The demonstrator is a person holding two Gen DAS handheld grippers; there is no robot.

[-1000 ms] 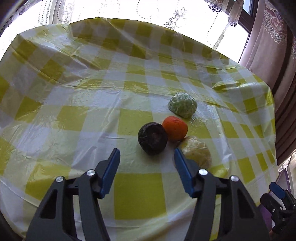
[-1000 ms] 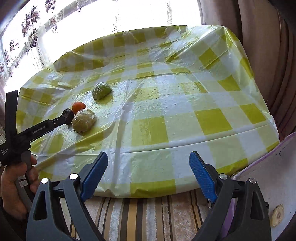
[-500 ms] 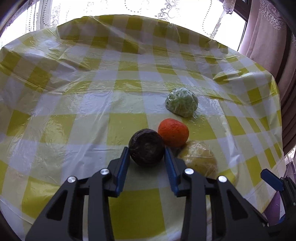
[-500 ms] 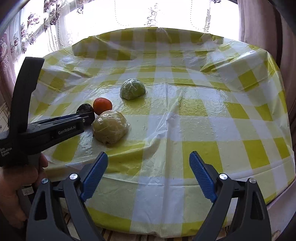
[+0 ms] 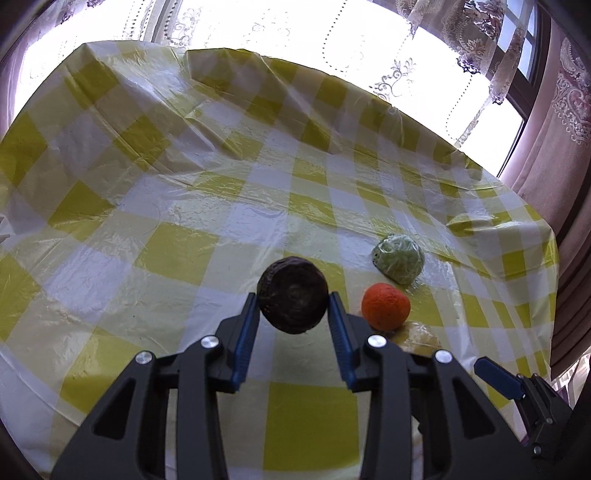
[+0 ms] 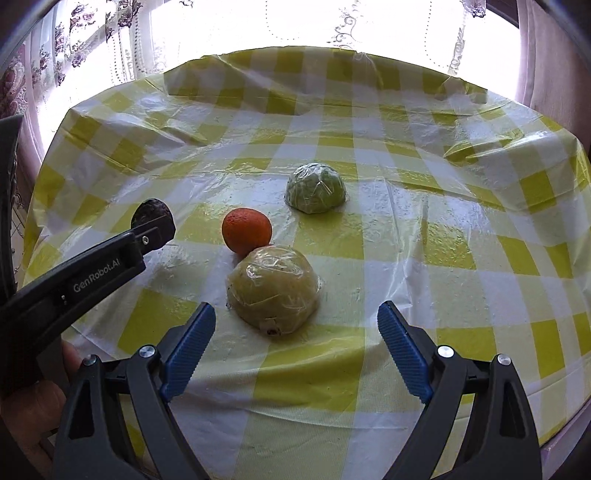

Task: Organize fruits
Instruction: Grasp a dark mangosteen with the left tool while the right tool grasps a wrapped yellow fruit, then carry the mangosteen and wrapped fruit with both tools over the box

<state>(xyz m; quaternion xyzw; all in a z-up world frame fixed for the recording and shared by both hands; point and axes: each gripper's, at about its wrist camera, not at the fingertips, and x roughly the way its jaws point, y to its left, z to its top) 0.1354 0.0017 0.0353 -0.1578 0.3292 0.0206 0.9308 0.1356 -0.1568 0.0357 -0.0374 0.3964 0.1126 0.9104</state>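
Note:
My left gripper [image 5: 292, 301] is shut on a dark brown round fruit [image 5: 293, 294], held just above the yellow checked tablecloth [image 5: 177, 206]. In the right wrist view that same dark fruit [image 6: 153, 218] sits between the left gripper's fingers at the left. An orange [image 6: 246, 230] lies beside it, with a plastic-wrapped yellow-green half fruit [image 6: 272, 288] in front and a wrapped green half fruit [image 6: 316, 188] behind. My right gripper [image 6: 297, 325] stands open, its blue pads either side of the near edge of the yellow-green half, not touching it.
The table's right edge [image 5: 550, 295] drops off beside pink curtains [image 5: 565, 147]. Bright windows with lace curtains [image 6: 295, 22] run along the far side. A hand [image 6: 33, 402] grips the left tool at the lower left of the right wrist view.
My left gripper closed on the dark fruit and has carried it left, away from the orange. My right gripper has swung in over the table toward the wrapped yellow-green half, staying open.

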